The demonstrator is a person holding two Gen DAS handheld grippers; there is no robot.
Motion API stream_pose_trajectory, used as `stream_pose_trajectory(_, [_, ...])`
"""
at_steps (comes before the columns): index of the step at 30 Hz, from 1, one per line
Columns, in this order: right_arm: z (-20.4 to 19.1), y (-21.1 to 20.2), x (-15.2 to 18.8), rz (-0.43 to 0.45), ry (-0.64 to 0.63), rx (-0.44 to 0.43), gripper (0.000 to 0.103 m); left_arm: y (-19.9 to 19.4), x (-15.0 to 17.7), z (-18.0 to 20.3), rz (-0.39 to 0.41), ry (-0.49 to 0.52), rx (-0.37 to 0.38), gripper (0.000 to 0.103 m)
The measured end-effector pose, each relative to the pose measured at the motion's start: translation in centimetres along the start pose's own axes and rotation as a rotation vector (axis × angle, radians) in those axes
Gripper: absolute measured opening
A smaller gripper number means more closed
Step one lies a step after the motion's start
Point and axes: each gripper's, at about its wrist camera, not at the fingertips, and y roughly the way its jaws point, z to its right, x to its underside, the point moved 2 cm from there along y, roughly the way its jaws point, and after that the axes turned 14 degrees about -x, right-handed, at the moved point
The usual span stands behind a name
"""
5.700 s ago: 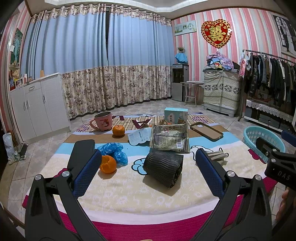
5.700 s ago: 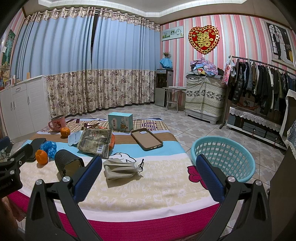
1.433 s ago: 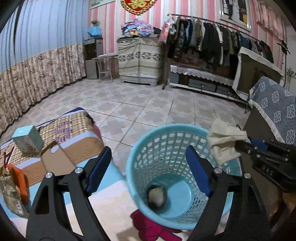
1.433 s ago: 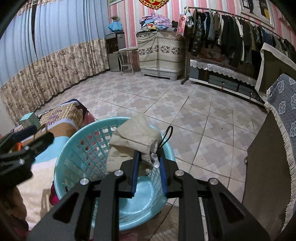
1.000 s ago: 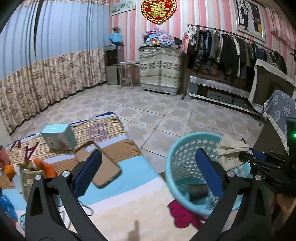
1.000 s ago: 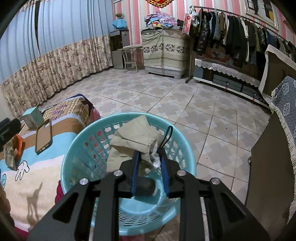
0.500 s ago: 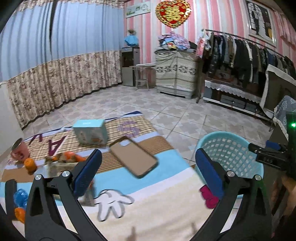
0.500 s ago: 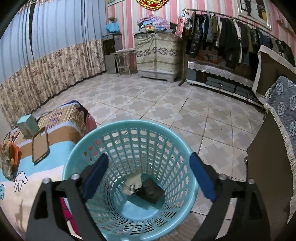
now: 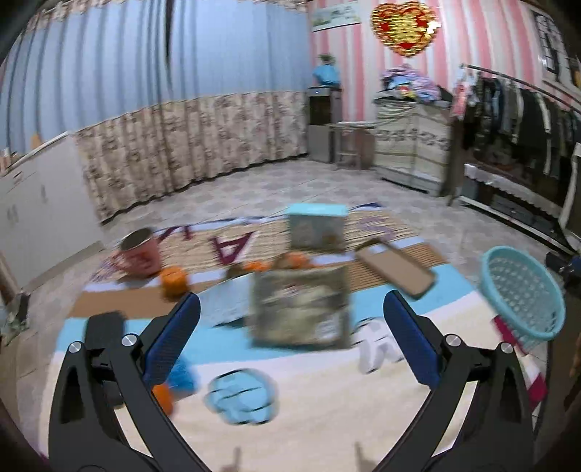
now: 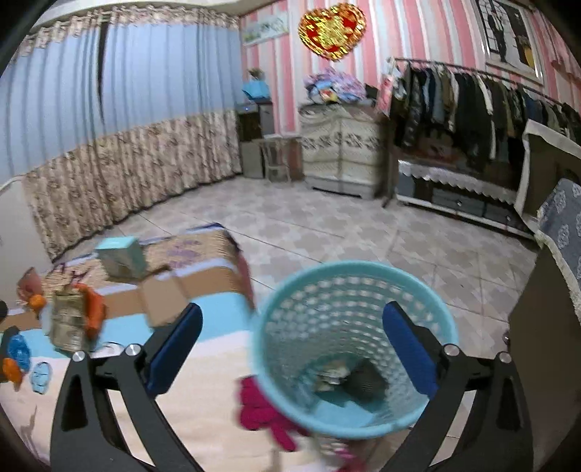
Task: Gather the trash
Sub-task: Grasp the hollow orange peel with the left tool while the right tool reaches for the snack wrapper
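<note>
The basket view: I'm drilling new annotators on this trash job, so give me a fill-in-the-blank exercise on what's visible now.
1. The basket is coloured ____.
2. The right tool, its jaws opening, holds ____.
3. The mug stands on the mat, beside a fruit coloured ____.
4. The box lies ____ the snack bag, seen from the left tool.

Missing words: blue; nothing; orange; behind

Turquoise lattice basket [image 10: 348, 290], pink-striped wall [image 10: 435, 29], blue curtains [image 9: 145, 54]
</note>
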Motion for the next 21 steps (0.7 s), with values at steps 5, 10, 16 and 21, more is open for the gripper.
stream_pose_trajectory(5, [-5.1,1.0,0.6,0.002,-0.060,-0.050,0.099,1.0,1.9,-5.6,-0.020,-0.011,-0.090,0.098])
stream_pose_trajectory(10, [-9.5,2.4,1.8,-0.042,-0.118,-0.088,0.099,2.0,4.0,-9.6,-0.044,-0.045,-0.123,0.098])
stream_pose_trajectory(16, [-12.4,3.5,2.9,-0.068,-0.150,-0.089,0.099,3.4,6.8,-11.9,-0.095,-0.074,-0.120,0.098])
stream_pose_trajectory(21, [-13.7,4.7,3.6,-0.108,-0.168,-0.071,0.099,4.8,8.4,-12.3,-0.143,-0.091,-0.102,0.098])
